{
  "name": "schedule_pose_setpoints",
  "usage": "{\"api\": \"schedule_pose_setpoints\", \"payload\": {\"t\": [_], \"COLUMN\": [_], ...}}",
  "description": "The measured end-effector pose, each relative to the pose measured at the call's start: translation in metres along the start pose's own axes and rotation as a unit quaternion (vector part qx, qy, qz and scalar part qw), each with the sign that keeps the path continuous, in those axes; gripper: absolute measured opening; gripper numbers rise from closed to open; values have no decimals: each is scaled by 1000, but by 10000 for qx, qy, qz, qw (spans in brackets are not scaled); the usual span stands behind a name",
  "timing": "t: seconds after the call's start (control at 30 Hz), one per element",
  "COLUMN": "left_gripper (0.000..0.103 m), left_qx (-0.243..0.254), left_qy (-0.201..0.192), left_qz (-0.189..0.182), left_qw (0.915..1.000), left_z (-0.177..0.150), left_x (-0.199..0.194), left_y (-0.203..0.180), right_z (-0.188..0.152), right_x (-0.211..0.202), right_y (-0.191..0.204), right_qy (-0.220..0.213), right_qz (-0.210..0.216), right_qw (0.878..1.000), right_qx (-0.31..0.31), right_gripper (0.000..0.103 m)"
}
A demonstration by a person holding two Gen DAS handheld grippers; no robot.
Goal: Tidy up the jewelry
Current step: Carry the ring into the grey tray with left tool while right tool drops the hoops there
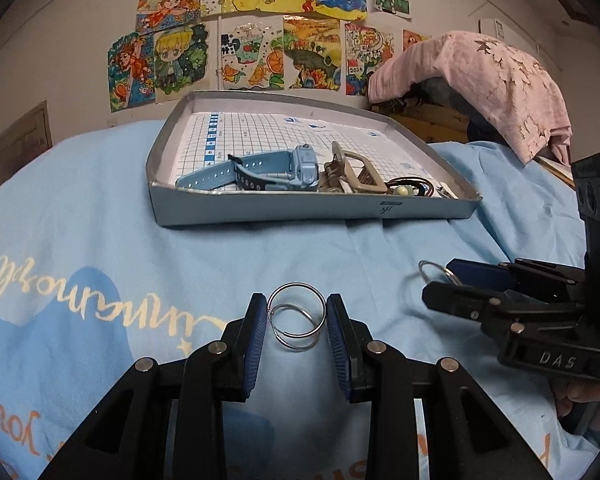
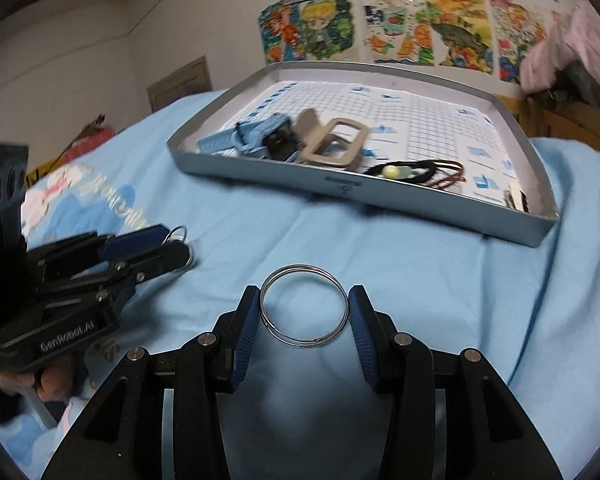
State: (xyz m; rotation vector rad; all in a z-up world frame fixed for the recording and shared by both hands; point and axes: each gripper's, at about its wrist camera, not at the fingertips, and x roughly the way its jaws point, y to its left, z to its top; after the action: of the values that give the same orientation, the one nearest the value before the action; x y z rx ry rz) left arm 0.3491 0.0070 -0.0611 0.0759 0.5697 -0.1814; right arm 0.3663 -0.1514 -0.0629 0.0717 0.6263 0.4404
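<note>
My left gripper (image 1: 297,308) is shut on two linked silver rings (image 1: 296,285), with a blue pad pressing each side, just above the light blue sheet. My right gripper (image 2: 303,300) is shut on a larger silver double ring (image 2: 300,267) in the same way. Each gripper also shows in the other's view: the right gripper (image 1: 440,280) at the right edge, the left gripper (image 2: 178,242) at the left. Beyond both lies a shallow grey tray (image 1: 300,210) (image 2: 300,184) lined with grid paper. It holds a blue watch (image 1: 300,168), a beige buckle (image 1: 352,168) and a black hair tie (image 2: 412,170).
The light blue sheet (image 1: 140,220) with pale lettering covers the surface. A pink cloth (image 1: 480,80) is draped over furniture at the back right. Colourful drawings (image 1: 260,40) hang on the wall behind. A hand (image 2: 48,388) grips the left gripper's handle.
</note>
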Motion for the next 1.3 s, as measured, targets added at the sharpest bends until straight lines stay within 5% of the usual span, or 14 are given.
{"api": "schedule_pose_setpoints", "payload": {"t": [0.53, 0.87, 1.3], "left_gripper": [29, 29, 29], "left_qx": [-305, -575, -449], "left_qy": [-300, -293, 54], "left_qz": [201, 238, 77], "left_qw": [9989, 9976, 9989], "left_z": [72, 108, 126], "left_x": [-7, 54, 99], "left_y": [-32, -43, -62], "right_z": [22, 56, 49], "right_x": [-25, -16, 26], "right_y": [-47, -97, -132], "right_qy": [-1030, -1423, -1100], "right_qz": [206, -704, -708], "right_qw": [9917, 9861, 9877], "right_qx": [736, 492, 858], "right_gripper": [40, 40, 40]}}
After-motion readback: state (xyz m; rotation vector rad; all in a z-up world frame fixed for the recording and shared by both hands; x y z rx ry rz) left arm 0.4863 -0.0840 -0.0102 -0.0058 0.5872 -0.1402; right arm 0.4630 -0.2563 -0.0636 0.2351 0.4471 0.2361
